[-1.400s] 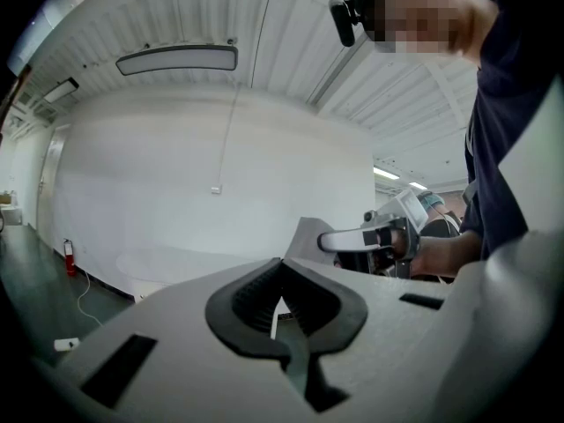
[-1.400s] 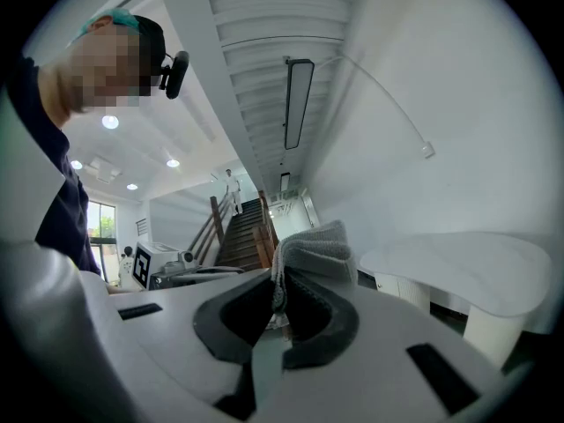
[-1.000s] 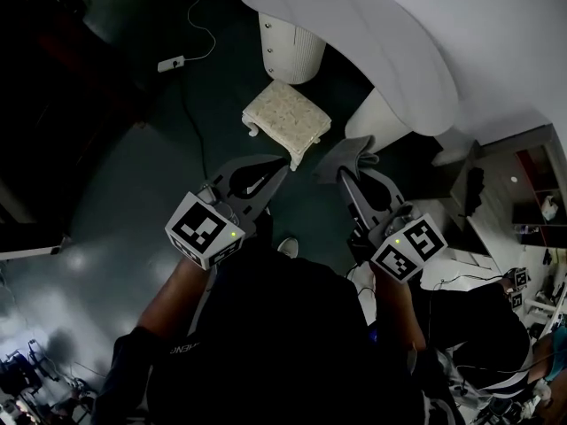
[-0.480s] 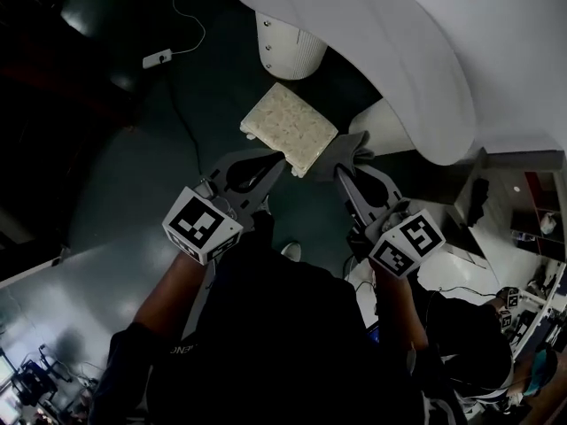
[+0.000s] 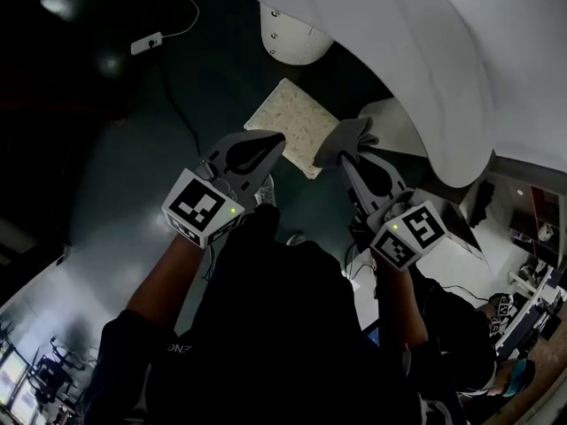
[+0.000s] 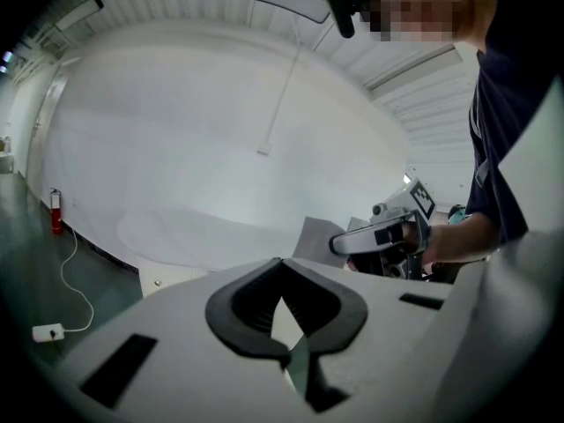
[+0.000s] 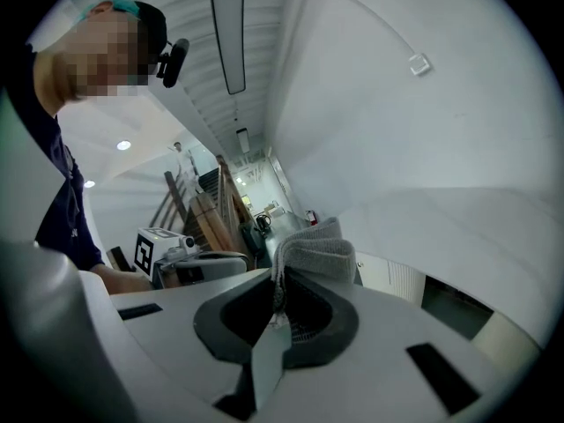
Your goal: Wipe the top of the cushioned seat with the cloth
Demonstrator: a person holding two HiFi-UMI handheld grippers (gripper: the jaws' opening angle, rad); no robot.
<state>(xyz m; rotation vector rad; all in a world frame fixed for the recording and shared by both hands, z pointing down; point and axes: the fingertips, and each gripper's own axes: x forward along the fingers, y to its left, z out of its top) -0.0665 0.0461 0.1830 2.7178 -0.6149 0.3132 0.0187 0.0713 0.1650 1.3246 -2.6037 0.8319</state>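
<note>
The head view looks steeply down from above the person onto the left gripper (image 5: 276, 142) and right gripper (image 5: 344, 161). Each gripper view sits close behind its own jaws, tilted upward, and catches the other gripper. All three share the white curved structure (image 5: 425, 51).

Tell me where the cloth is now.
In the head view, right of centre, the grey cloth is clamped in the right tongs, next to the right edge of the cushioned seat.
</note>
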